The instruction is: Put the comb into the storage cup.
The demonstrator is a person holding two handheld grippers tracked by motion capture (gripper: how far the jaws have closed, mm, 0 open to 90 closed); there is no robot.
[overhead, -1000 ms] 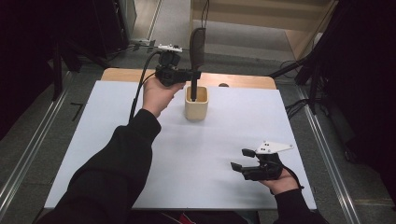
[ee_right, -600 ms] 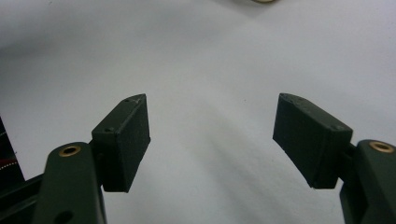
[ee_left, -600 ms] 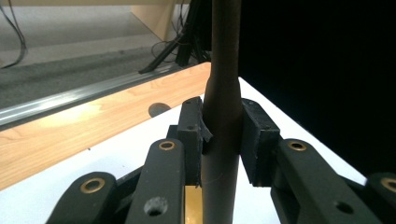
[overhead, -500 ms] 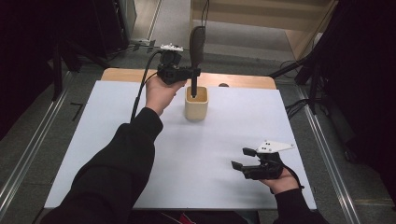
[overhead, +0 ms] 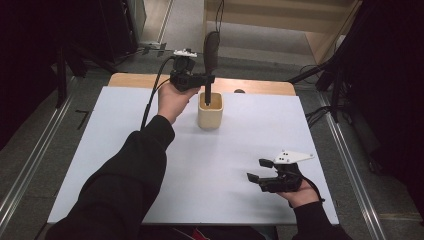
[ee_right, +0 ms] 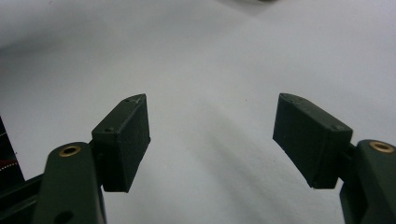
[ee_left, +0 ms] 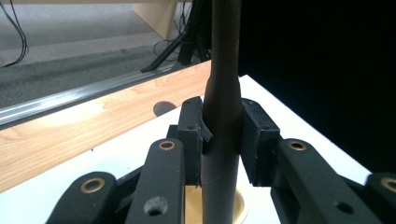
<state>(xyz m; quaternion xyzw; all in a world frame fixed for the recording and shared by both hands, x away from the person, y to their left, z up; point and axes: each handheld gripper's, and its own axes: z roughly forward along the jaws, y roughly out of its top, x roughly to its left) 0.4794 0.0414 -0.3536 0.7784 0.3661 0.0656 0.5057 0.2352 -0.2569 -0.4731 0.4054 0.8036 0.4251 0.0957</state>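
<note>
Left tongs (overhead: 207, 78) clamped on upright dark utensil (overhead: 210, 52), its tip inside beige cup (overhead: 210, 111) near table's far edge; release left; right tongs (overhead: 261, 170) wide, idle near front right corner

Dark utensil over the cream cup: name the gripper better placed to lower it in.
Left. The left gripper is shut on the dark utensil above the cream cup; the right gripper is open, far away.
</note>
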